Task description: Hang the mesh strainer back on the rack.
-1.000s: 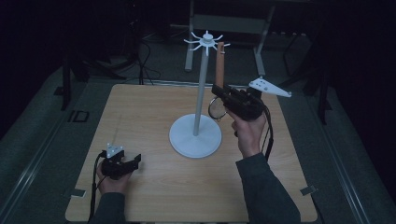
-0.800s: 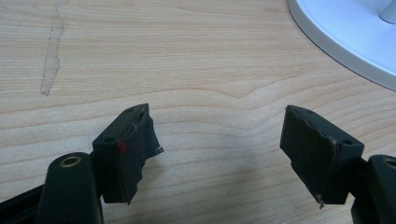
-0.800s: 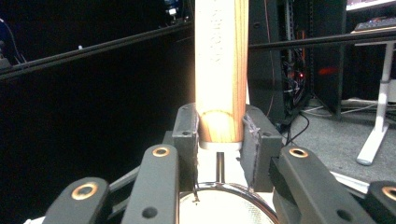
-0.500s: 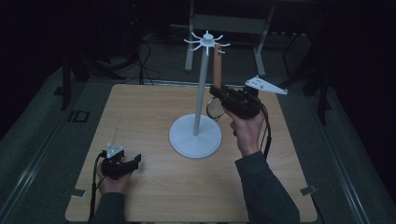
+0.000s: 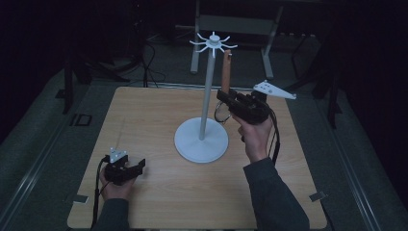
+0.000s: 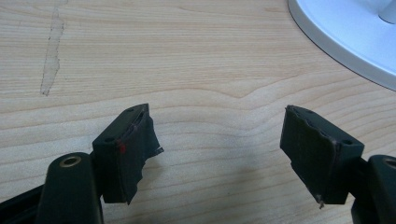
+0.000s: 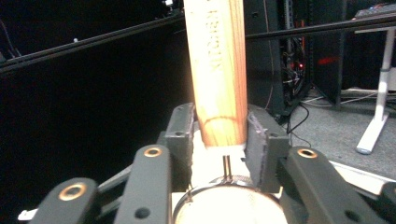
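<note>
Between the right tongs (image 7: 219, 135), which are closed on it, stands a wooden handle (image 7: 217, 70) with a wire strainer ring (image 7: 226, 203) hanging just below the grip; the handle rises upright past the jaws, and faint lettering runs along it; in the high view the same utensil (image 5: 225, 70) is lifted well off the tabletop (image 5: 154, 120), its upper end close beside one prong of the white hanging stand (image 5: 207, 96), though whether it touches the prong I cannot tell; the stand's round base (image 5: 201, 140) sits near the middle of the tabletop; low at the near left corner, the left tongs (image 6: 219, 154) rest wide apart with nothing between them, the pale wood showing through the gap and the rim of the base at the upper right; by my judgement the step in hand is hanging the strainer on the stand; the next move calls for guiding the handle's top end onto a prong, then easing the grip only once the prong carries the weight.
</note>
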